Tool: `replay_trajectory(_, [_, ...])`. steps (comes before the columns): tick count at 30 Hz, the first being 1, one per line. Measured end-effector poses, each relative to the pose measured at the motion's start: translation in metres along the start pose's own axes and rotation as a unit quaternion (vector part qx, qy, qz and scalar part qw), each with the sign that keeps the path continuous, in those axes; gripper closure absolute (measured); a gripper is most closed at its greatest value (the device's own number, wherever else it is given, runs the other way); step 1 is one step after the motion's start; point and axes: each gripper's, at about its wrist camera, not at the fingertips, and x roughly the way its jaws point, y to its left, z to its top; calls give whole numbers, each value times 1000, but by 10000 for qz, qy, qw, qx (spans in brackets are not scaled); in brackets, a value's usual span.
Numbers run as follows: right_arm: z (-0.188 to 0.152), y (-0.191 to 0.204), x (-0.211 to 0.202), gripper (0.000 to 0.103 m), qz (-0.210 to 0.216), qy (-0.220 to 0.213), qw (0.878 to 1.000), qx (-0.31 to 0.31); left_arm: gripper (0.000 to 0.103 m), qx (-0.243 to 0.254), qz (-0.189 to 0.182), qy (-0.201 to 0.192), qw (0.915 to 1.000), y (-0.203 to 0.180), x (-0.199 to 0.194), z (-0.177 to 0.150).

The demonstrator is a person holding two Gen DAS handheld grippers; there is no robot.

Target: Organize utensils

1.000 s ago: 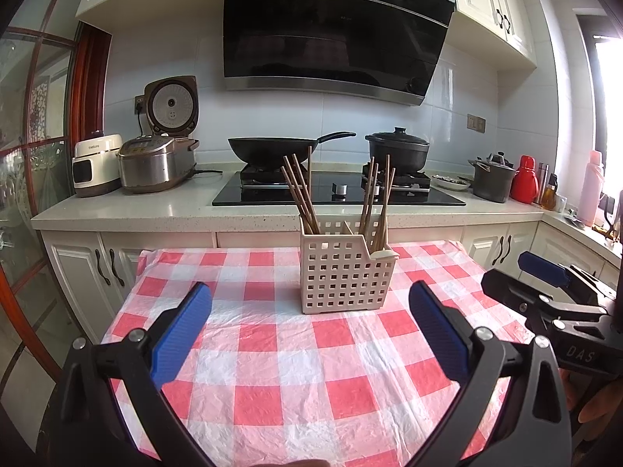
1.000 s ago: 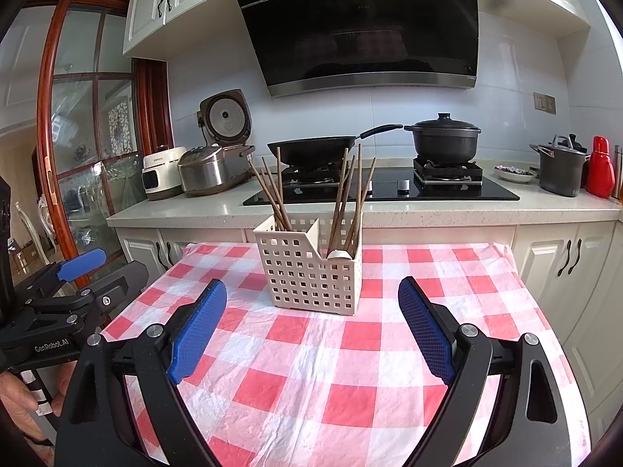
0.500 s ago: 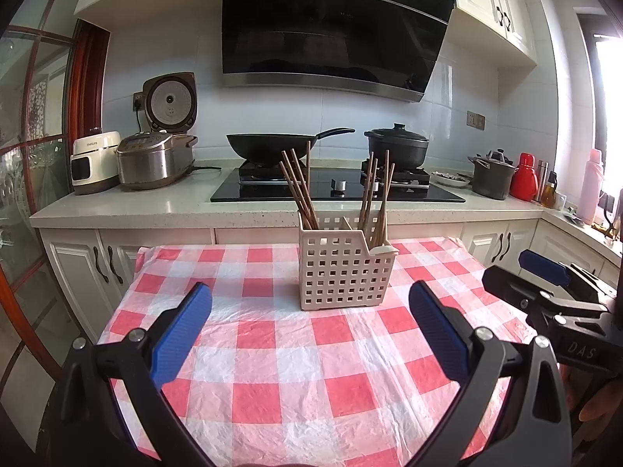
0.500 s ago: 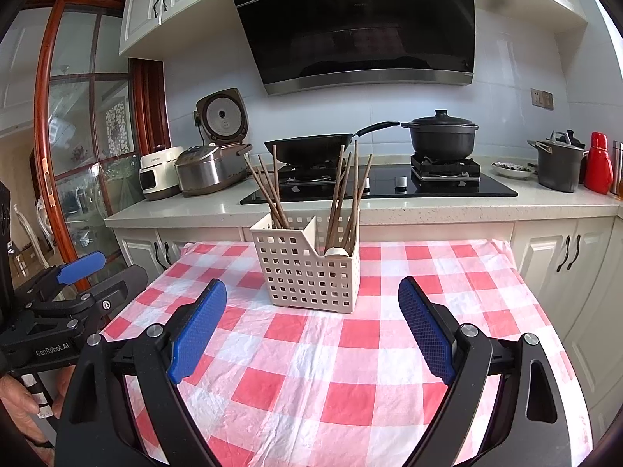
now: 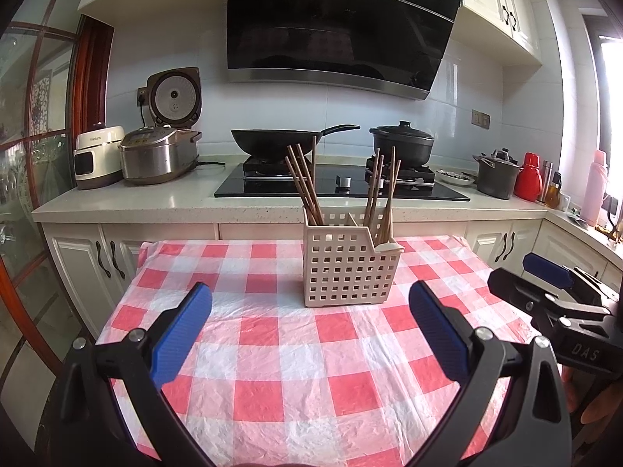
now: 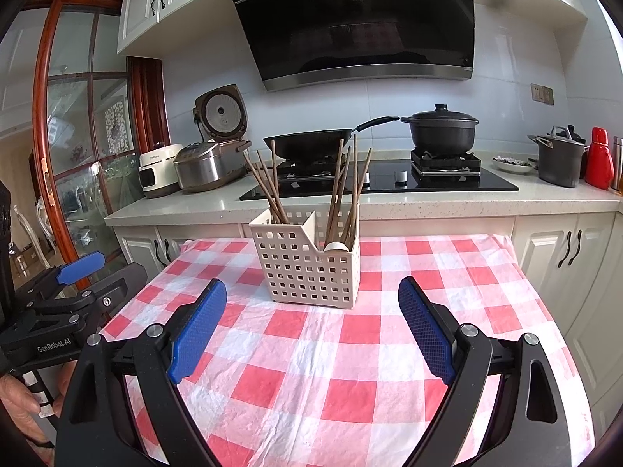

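A cream perforated utensil holder (image 5: 349, 268) (image 6: 310, 264) stands upright on the red-and-white checked tablecloth (image 5: 296, 354) (image 6: 327, 350). Wooden chopsticks lean in its two compartments: a left bunch (image 5: 305, 186) (image 6: 266, 185) and a right bunch (image 5: 383, 190) (image 6: 348, 186). A white spoon end (image 5: 389, 247) (image 6: 335, 246) peeks over the low right rim. My left gripper (image 5: 309, 327) is open, well short of the holder, with nothing between its blue pads. My right gripper (image 6: 311, 323) is likewise open and empty. Each gripper shows in the other's view: the right one (image 5: 557, 292), the left one (image 6: 78, 284).
Behind the table runs a counter (image 5: 128, 198) with a stove, a wok (image 5: 272, 142), a black pot (image 5: 403, 142), rice cookers (image 5: 159, 155), a grey pot (image 5: 496, 177) and red flask (image 5: 527, 183). A hand (image 6: 19, 401) holds the left gripper's handle.
Both cameras have drifted slightly; the holder sits a little lower and left in the views. Both grippers stay open and empty, and nothing on the table has moved.
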Motion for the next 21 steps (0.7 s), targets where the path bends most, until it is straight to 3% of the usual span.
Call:
replay_trajectory(14, [-5, -3, 8, 19, 11, 143, 9998, 97, 5, -40, 6, 103, 9999, 3, 5, -5])
replay_trajectory(21, [-12, -6, 17, 19, 59, 317, 9993, 197, 5, -202, -52, 375, 9991, 6, 18, -12])
